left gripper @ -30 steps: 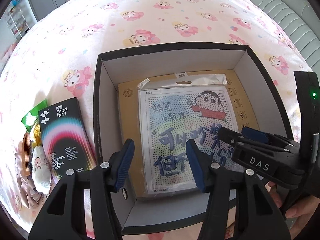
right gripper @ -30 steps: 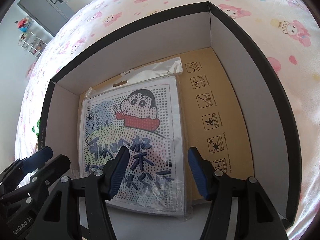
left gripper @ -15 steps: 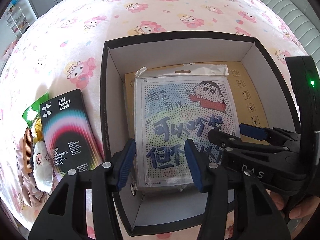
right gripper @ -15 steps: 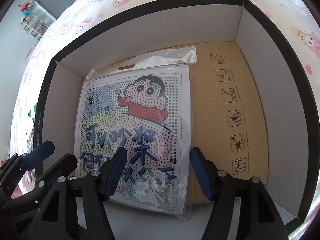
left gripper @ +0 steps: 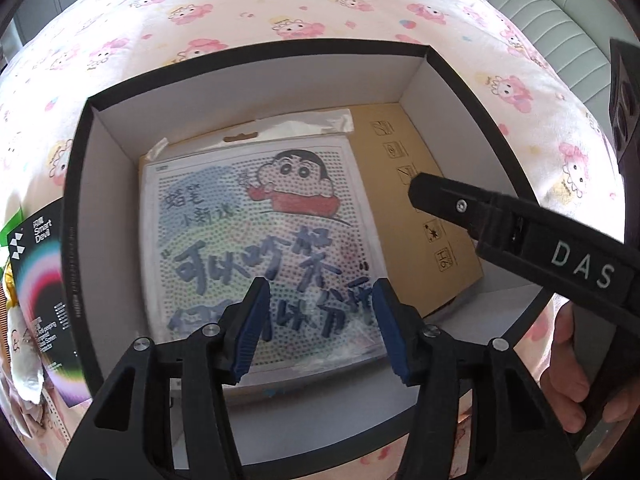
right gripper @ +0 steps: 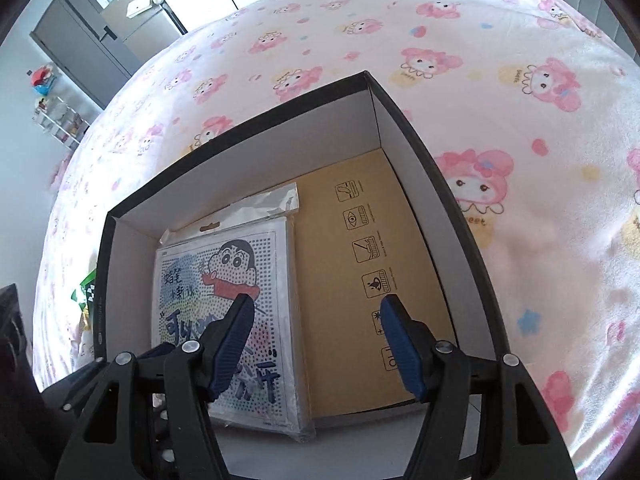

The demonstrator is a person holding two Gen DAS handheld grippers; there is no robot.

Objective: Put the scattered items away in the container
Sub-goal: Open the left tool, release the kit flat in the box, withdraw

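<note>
Left wrist view shows our left gripper (left gripper: 316, 324), jaws opening and empty, above the black-rimmed cardboard box (left gripper: 76, 216); the plastic-wrapped cartoon bead board (left gripper: 256, 240) lies flat inside (saving room); our right gripper (right gripper: 318, 344) stands apart, empty; a black screen-protector box (left gripper: 38, 292) waits outside.

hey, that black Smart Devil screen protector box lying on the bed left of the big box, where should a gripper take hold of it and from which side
The screen protector box lies flat on the blanket beside the container, thin and long. Probably best to come from above with the left gripper, its jaws opening with nothing between them, and pinch across the narrow width near the middle. The long edge by the container wall looks tight, so nudging it clear first may help.
</note>
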